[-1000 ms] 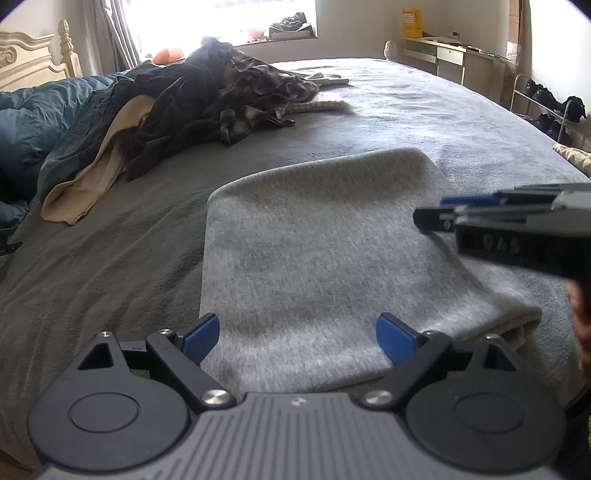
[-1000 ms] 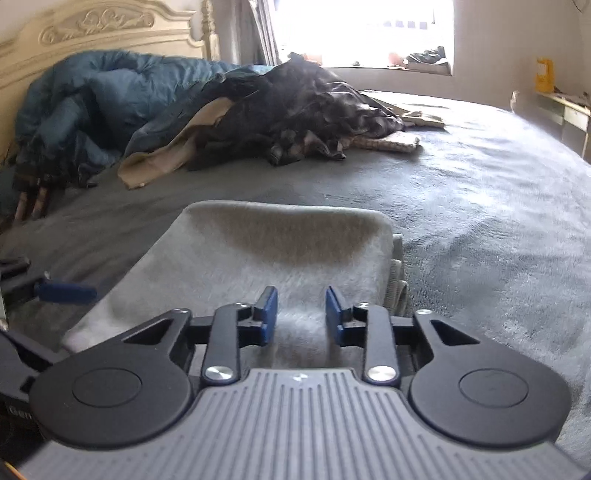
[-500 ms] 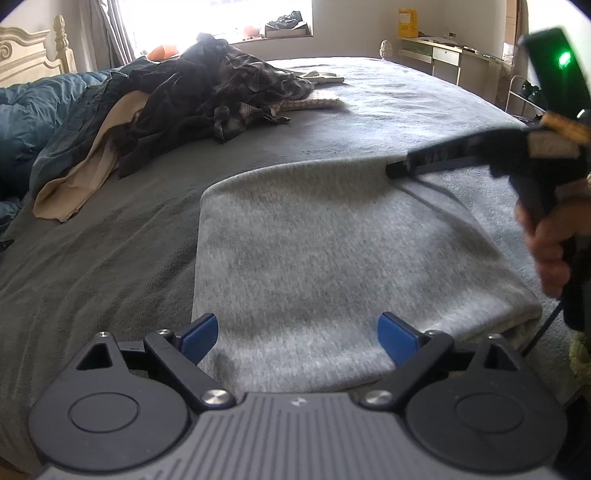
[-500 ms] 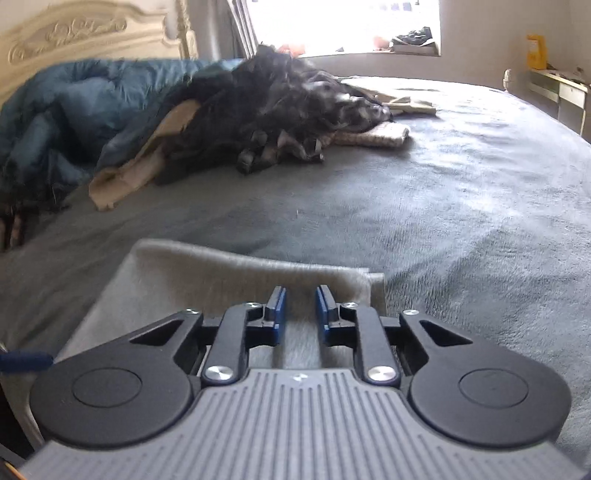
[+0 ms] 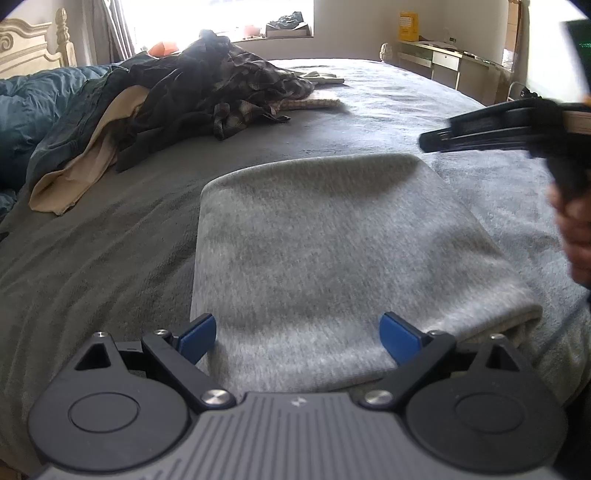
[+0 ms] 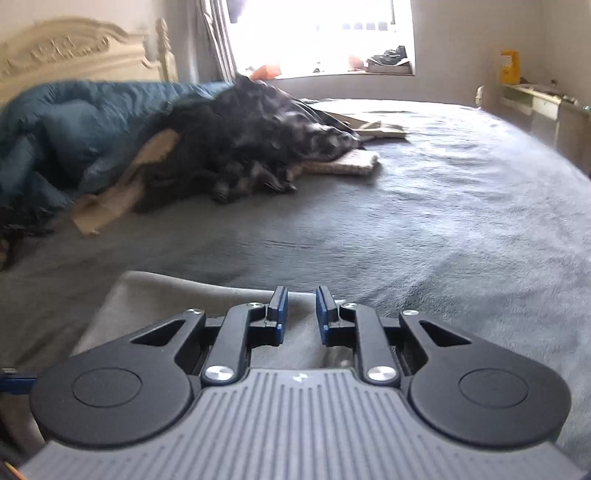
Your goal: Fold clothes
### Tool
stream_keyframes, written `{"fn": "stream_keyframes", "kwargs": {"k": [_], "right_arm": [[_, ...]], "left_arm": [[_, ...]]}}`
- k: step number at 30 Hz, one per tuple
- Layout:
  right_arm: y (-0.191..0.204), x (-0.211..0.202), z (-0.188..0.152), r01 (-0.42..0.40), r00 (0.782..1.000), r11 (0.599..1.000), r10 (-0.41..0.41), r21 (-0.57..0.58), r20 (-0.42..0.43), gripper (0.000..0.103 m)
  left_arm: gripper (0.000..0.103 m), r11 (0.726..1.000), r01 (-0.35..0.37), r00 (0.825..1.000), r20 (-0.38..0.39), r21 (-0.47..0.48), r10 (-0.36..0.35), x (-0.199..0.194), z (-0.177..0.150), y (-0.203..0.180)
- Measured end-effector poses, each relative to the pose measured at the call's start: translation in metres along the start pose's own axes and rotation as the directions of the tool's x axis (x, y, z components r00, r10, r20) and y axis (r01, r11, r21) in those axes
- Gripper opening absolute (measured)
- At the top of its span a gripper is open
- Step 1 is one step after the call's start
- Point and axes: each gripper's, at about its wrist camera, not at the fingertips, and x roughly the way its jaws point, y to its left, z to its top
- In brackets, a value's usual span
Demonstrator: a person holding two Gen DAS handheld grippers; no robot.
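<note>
A folded light grey garment (image 5: 325, 251) lies flat on the dark grey bed cover (image 5: 92, 266). My left gripper (image 5: 299, 338) is wide open and empty, just above the garment's near edge. My right gripper (image 6: 298, 314) hovers over the garment's far right corner (image 6: 177, 295); its blue pads stand a narrow gap apart with nothing between them. In the left wrist view the right gripper (image 5: 428, 142) is a blurred dark shape at the right, above the bed. A pile of unfolded clothes (image 5: 207, 92), dark plaid over beige, lies at the far left of the bed.
A blue duvet (image 6: 74, 129) is bunched by the cream headboard (image 6: 66, 55). A folded cream knit (image 6: 347, 162) lies beside the pile. A desk (image 5: 443, 62) stands by the far wall, under the bright window (image 6: 321, 33).
My right gripper has moved forward and up, from the garment's middle past its far right corner. The left gripper has stayed open over the near edge.
</note>
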Motion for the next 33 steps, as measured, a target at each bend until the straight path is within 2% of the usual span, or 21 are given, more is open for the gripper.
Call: {"fn": "stream_keyframes", "kwargs": {"k": [4,6,7,9,10,11,12,15,17,19,20,23,26,28,31,33], "right_arm": [[0.005,-0.026,-0.017,-0.115,0.993,0.993,0.115,0.012,-0.013,0.016],[0.006,-0.030,-0.033,-0.144,0.989,0.989,0.145,0.011,-0.041,0.016],[0.006,-0.030,-0.041,-0.138,0.989,0.990,0.138,0.005,-0.057,0.015],[0.003,-0.027,-0.055,-0.058,0.995,0.998,0.055,-0.027,-0.088,0.014],[0.002,-0.030,-0.057,-0.019,0.997,0.999,0.017,-0.031,-0.081,0.019],[0.001,-0.039,-0.057,0.001,0.998,1.000,-0.002,-0.022,-0.063,0.019],[0.003,-0.051,-0.055,-0.013,0.999,1.000,0.012,-0.013,-0.033,0.019],[0.014,-0.088,-0.057,-0.129,0.990,0.991,0.130,-0.028,0.051,0.019],[0.026,-0.098,-0.068,-0.181,0.982,0.981,0.184,-0.066,0.045,0.018],[0.031,-0.093,-0.085,-0.172,0.985,0.979,0.172,-0.106,-0.008,0.017],[0.029,-0.090,-0.094,-0.146,0.989,0.983,0.144,-0.113,-0.025,0.017],[0.018,-0.105,-0.099,-0.122,0.992,0.992,0.123,-0.037,0.016,0.019],[0.018,-0.126,-0.094,-0.144,0.983,0.989,0.146,-0.025,0.108,0.019],[0.021,-0.126,-0.093,-0.168,0.976,0.985,0.172,-0.043,0.132,0.019],[0.028,-0.112,-0.108,-0.149,0.983,0.987,0.155,-0.067,0.102,0.018],[0.029,-0.104,-0.123,-0.122,0.990,0.990,0.126,-0.069,0.066,0.018]], "left_arm": [[0.097,1.000,-0.006,1.000,0.011,0.011,0.006,0.000,-0.002,-0.002],[0.097,1.000,-0.009,1.000,0.017,0.015,0.009,-0.001,-0.003,-0.002],[0.097,1.000,-0.009,1.000,0.020,0.016,0.009,-0.001,-0.003,-0.002],[0.097,1.000,-0.009,1.000,0.021,0.020,0.008,-0.001,-0.004,-0.002],[0.098,1.000,-0.011,1.000,0.022,0.022,0.010,-0.001,-0.004,-0.003],[0.098,1.000,-0.014,1.000,0.026,0.023,0.014,-0.001,-0.004,-0.003],[0.098,1.000,-0.016,0.999,0.030,0.026,0.015,-0.002,-0.005,-0.003],[0.098,0.999,-0.021,0.999,0.040,0.027,0.020,-0.002,-0.007,-0.004],[0.098,0.999,-0.024,0.999,0.048,0.025,0.023,-0.002,-0.007,-0.004],[0.098,1.000,-0.020,0.998,0.064,0.022,0.019,-0.004,-0.009,-0.003],[0.098,1.000,-0.012,0.997,0.079,0.021,0.011,-0.007,-0.010,-0.001],[0.098,0.999,0.012,0.989,0.144,0.031,-0.016,-0.026,-0.018,0.008],[0.098,0.997,0.060,0.970,0.234,0.038,-0.067,-0.045,-0.025,0.018],[0.098,0.994,0.098,0.959,0.261,0.046,-0.107,-0.047,-0.029,0.022],[0.096,0.986,0.147,0.959,0.235,0.074,-0.160,-0.038,-0.040,0.021],[0.095,0.984,0.149,0.968,0.189,0.097,-0.165,-0.028,-0.051,0.019]]}}
